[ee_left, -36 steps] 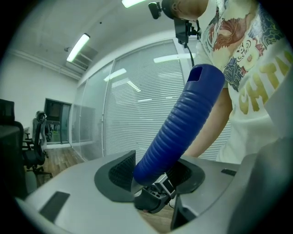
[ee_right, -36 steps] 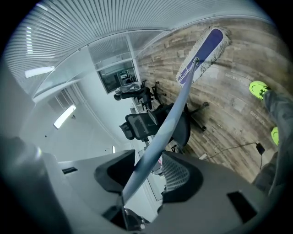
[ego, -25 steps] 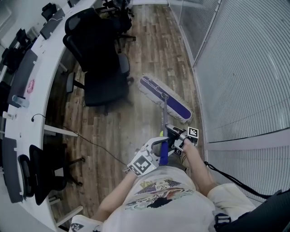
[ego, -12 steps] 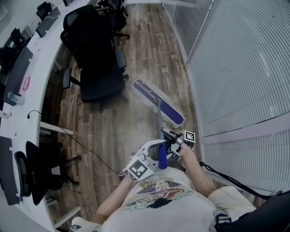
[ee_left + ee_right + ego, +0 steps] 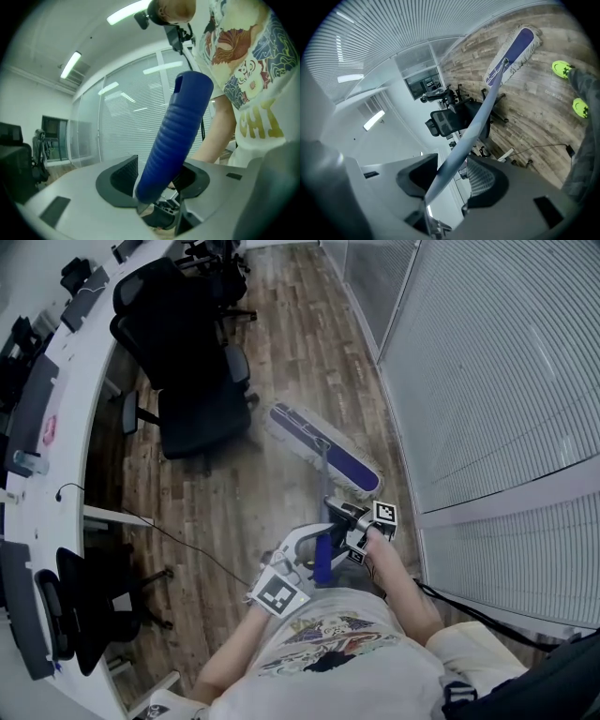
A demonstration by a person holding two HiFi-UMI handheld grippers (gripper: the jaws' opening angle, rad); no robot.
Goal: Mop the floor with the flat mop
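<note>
The flat mop's purple head, edged with a white fringe, lies slantwise on the wooden floor near the blinds. Its grey pole runs back to both grippers. My left gripper is shut on the blue ribbed grip at the pole's top. In the left gripper view that grip fills the gap between the jaws of the left gripper. My right gripper holds the pole lower down. In the right gripper view the pole passes between the pads of the right gripper toward the mop head.
Two black office chairs stand left of the mop head, beside a curved white desk. A third chair sits lower left. A thin cable crosses the floor. A glass wall with blinds runs along the right.
Both grippers and the mop handle have shifted a little left and up in the head view, and the mop head slid slightly with them. Both grips are unchanged.
</note>
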